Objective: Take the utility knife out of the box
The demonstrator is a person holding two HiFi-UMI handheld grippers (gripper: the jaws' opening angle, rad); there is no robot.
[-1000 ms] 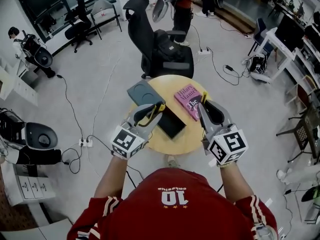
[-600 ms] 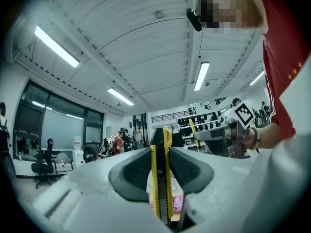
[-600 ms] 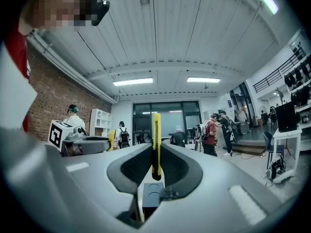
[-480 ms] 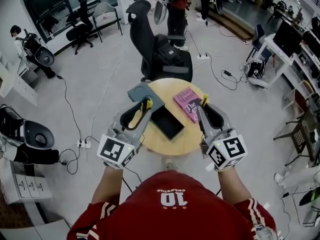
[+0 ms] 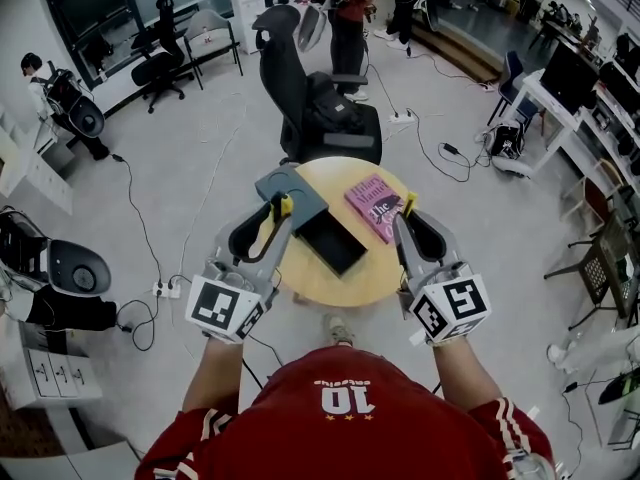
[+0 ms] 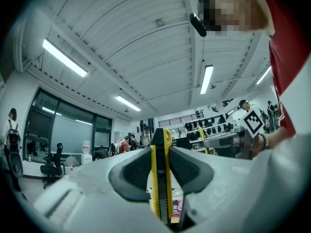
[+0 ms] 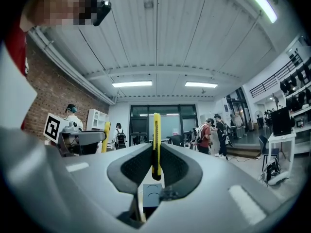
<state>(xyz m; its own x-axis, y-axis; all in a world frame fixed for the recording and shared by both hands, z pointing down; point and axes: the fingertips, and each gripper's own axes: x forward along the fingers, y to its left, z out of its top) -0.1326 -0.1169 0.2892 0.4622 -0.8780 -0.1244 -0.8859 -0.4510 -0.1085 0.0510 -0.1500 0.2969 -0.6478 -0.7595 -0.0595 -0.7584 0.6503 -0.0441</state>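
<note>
Pointing level — left gripper clenches utility knife; right gripper, seemingly a second knife.

Looks like a big open lab-cum-office hall: grey floor strewn with cables and a power strip, office chairs about, desks with monitors along the right, a small round tabletop in the middle. Roofed by a ribbed ceiling with strip lights, closed off by glass-fronted rooms and a brick wall. Peopled by several standing figures with backpacks.
</note>
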